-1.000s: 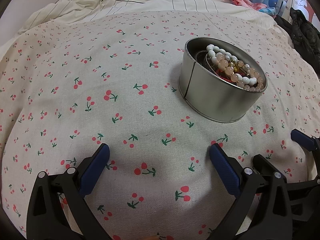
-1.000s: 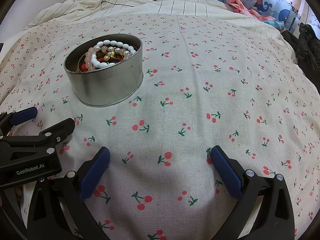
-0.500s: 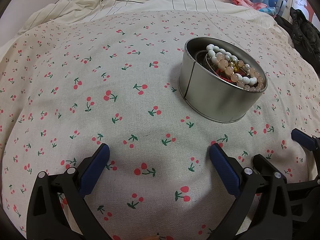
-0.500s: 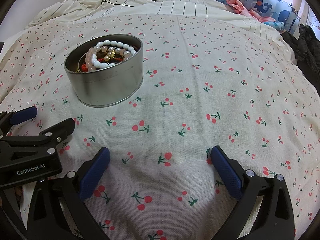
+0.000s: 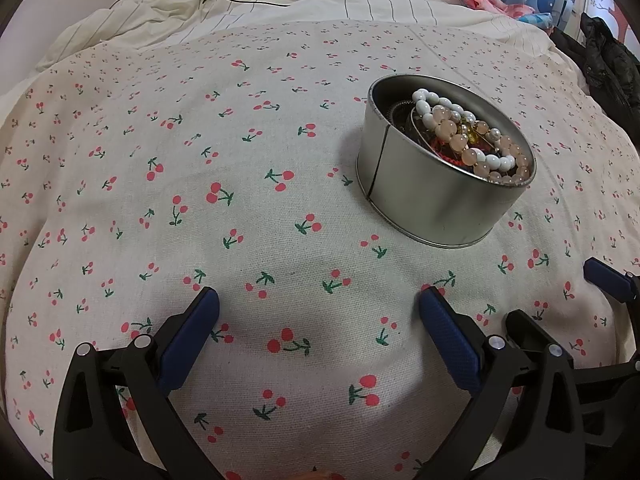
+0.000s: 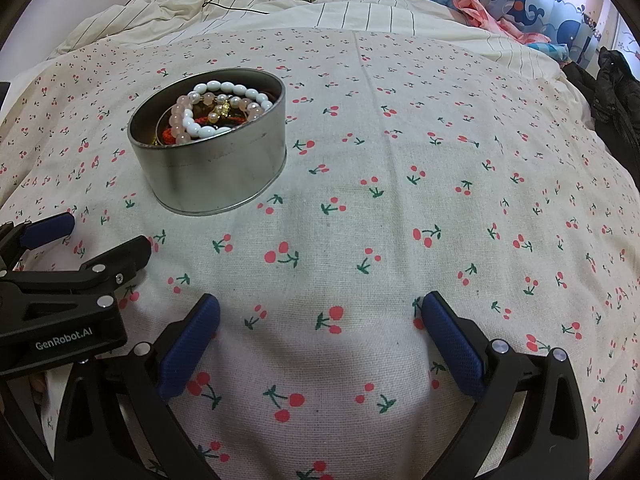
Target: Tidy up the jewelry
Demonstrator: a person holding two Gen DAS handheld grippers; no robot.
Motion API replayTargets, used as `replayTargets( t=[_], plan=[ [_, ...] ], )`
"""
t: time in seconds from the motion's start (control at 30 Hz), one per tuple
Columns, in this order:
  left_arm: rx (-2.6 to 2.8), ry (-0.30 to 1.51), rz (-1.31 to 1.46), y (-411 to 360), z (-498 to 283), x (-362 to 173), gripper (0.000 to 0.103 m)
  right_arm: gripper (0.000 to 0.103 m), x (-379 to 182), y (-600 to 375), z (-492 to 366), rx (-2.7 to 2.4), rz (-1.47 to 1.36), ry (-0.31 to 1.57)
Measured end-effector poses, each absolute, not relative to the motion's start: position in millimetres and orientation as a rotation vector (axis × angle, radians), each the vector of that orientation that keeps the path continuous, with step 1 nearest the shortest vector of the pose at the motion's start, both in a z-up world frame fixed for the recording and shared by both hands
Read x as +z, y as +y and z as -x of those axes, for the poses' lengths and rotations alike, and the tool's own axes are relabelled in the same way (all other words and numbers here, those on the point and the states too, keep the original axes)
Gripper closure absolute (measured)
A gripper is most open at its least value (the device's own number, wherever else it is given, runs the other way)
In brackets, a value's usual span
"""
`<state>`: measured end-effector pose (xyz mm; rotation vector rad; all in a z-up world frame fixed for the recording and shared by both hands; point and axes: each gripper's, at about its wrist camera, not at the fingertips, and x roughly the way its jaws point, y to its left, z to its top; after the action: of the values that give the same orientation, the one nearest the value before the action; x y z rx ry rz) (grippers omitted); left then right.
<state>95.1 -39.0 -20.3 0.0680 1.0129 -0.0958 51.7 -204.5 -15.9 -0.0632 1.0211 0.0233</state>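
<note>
Jewelry [image 5: 460,136] — beaded bracelets heaped together — lies inside a round metal tin [image 5: 432,196] on a cherry-print cloth [image 5: 240,220]. Left gripper [image 5: 319,316] and right gripper [image 6: 320,316] hover nearby, jaws spread wide, holding nothing — seemingly positioned for reaching in.

Light: soft, even indoor brightness.
Shadows: faint grey patch on the cloth [image 5: 320,360] between the claw's fingers.
Glare: mild sheen on the tin [image 5: 436,200].
Edges: fisheye bending, dark corners.
Focus: sharp.
</note>
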Motion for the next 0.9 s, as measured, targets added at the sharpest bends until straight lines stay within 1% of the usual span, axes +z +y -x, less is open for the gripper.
replayTargets(
  t=[0.9],
  plan=[
    [-0.094, 1.013, -0.067, -38.7, -95.4, -20.9, 0.007, 0.006, -15.6, -204.7, -52.1, 0.022, 0.063, 1.020]
  ],
)
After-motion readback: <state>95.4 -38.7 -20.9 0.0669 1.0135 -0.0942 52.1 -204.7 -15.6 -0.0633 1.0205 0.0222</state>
